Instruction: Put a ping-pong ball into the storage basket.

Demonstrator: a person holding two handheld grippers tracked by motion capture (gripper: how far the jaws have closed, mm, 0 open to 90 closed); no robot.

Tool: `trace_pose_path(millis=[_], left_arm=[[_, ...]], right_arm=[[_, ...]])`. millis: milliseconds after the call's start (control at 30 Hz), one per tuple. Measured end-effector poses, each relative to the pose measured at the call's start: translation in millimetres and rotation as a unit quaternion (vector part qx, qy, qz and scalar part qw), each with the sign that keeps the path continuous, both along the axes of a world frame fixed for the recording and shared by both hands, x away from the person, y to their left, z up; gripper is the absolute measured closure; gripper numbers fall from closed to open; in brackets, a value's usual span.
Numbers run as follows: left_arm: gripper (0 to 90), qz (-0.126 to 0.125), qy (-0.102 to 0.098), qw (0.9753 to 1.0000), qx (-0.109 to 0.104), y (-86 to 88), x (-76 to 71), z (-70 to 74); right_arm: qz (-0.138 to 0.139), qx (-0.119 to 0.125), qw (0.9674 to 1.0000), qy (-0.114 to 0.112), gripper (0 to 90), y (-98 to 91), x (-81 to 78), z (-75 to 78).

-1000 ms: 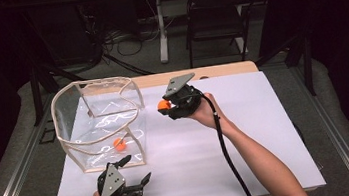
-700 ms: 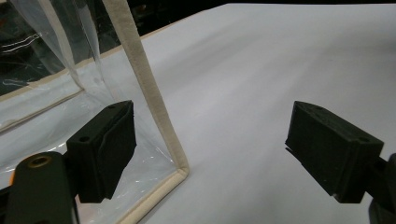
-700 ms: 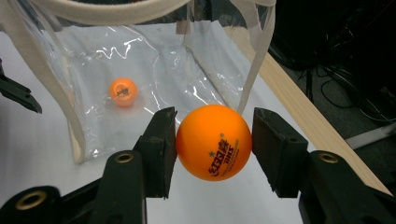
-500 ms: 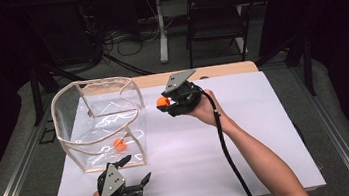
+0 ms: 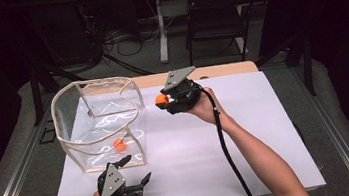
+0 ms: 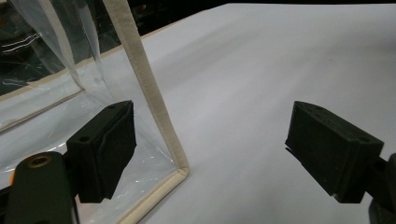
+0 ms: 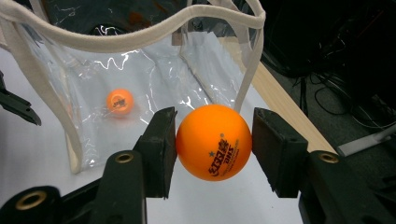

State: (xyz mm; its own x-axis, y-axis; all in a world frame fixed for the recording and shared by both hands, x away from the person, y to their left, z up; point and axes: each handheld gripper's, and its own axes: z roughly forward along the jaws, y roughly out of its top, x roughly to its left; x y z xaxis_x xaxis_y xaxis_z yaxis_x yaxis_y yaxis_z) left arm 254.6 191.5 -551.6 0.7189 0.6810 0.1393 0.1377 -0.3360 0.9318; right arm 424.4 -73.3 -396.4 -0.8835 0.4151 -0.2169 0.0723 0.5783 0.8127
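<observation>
One orange ball (image 7: 214,141) clamped between right gripper (image 7: 214,144) jaws, left gripper (image 6: 210,154) jaws wide beside clear bag (image 6: 154,107)

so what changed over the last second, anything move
The right tongs, shut on an orange ball, moved a little left toward the clear bag. Nothing was taken hold of or let go. The left tongs stayed open near the bag's front corner, the second ball stayed inside the bag, and the bag itself did not shift.
</observation>
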Motion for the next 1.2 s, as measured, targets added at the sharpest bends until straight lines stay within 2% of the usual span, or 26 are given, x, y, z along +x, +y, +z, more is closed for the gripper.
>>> trace_pose_path(millis=[1200], left_arm=[[15.8,0.002,0.001,1.0000,-0.001,0.1,0.5,-0.2]], right_arm=[[0.000,0.013,0.9997,-0.022,50.8,6.9,1.8,20.5]])
